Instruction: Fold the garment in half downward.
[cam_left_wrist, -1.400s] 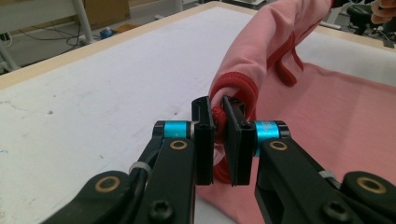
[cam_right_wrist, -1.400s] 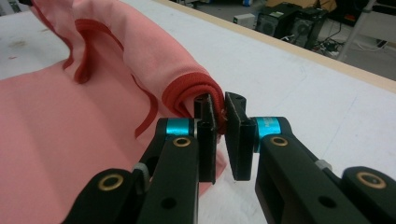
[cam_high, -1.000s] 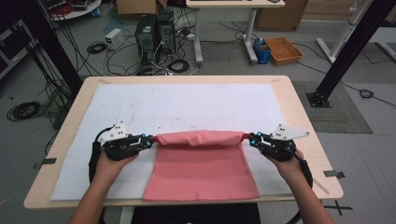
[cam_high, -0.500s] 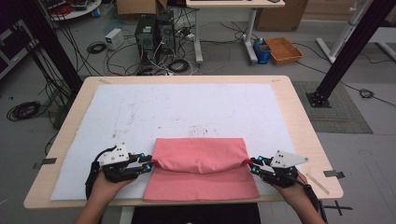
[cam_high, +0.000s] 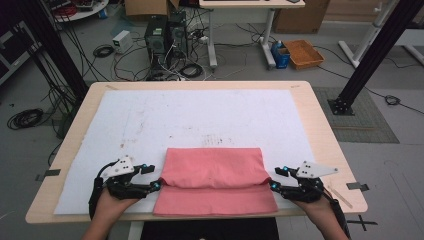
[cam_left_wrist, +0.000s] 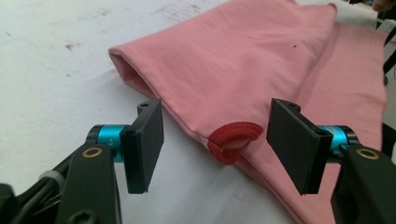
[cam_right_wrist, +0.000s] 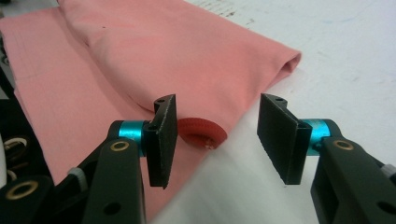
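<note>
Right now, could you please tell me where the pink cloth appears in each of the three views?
High view: pink cloth at the table's near edge, between the two grippers.
Left gripper view: upper right, reaching between the open jaws.
Right gripper view: upper left, its edge beyond the open jaws.
Shared landmark: the white mat under the cloth.

**Cloth folded, both jaws off it**

Pink cloth (cam_high: 215, 181) lies flat on the white mat (cam_high: 200, 120), near my edge of the table (cam_high: 320, 135). Its top layer is folded toward me and stops short of the bottom layer's near edge, so a strip of the lower layer shows. My left gripper (cam_high: 156, 185) sits at the cloth's left edge at the fold line, my right gripper (cam_high: 272, 185) at the right edge. Both jaws have just been opening; neither grips the cloth. Both my hands rest low on the mat.
</note>
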